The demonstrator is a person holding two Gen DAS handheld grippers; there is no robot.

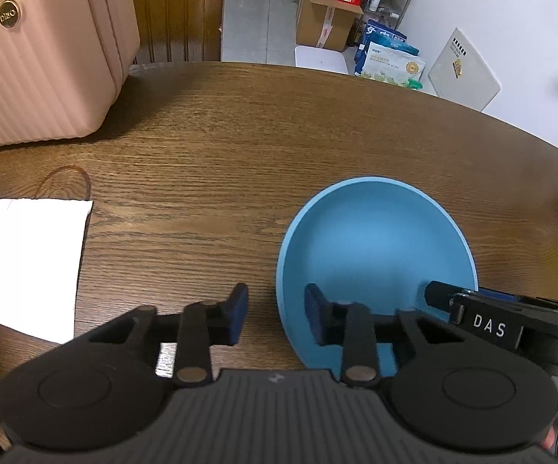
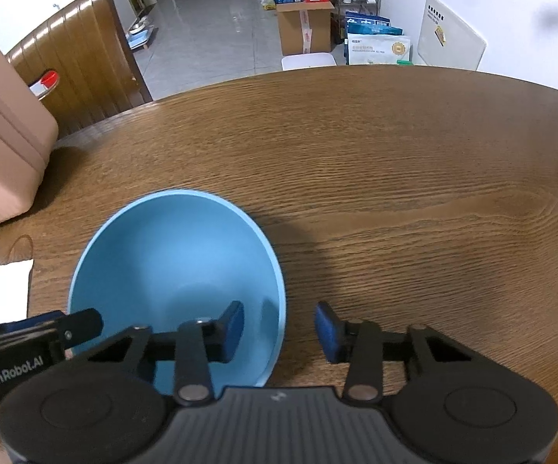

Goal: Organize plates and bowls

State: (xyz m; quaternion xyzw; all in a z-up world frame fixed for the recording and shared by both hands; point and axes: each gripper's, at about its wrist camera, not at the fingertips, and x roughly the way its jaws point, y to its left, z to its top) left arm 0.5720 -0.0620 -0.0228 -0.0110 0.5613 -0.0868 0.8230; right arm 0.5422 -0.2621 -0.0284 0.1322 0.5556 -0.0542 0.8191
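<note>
A light blue bowl stands upright on the wooden table. My left gripper straddles the bowl's left rim, one pad outside over the wood and one inside the bowl. A gap shows on each side of the rim, so it is open. My right gripper straddles the opposite rim in the same way, with its left pad inside and its right pad outside, also open with gaps showing. Each gripper's body shows at the edge of the other's view. No plates are in view.
A pink ribbed case stands on the table's far left. A white paper sheet lies at the left near edge. A wooden chair back stands beyond the table. Boxes and bags sit on the floor by the wall.
</note>
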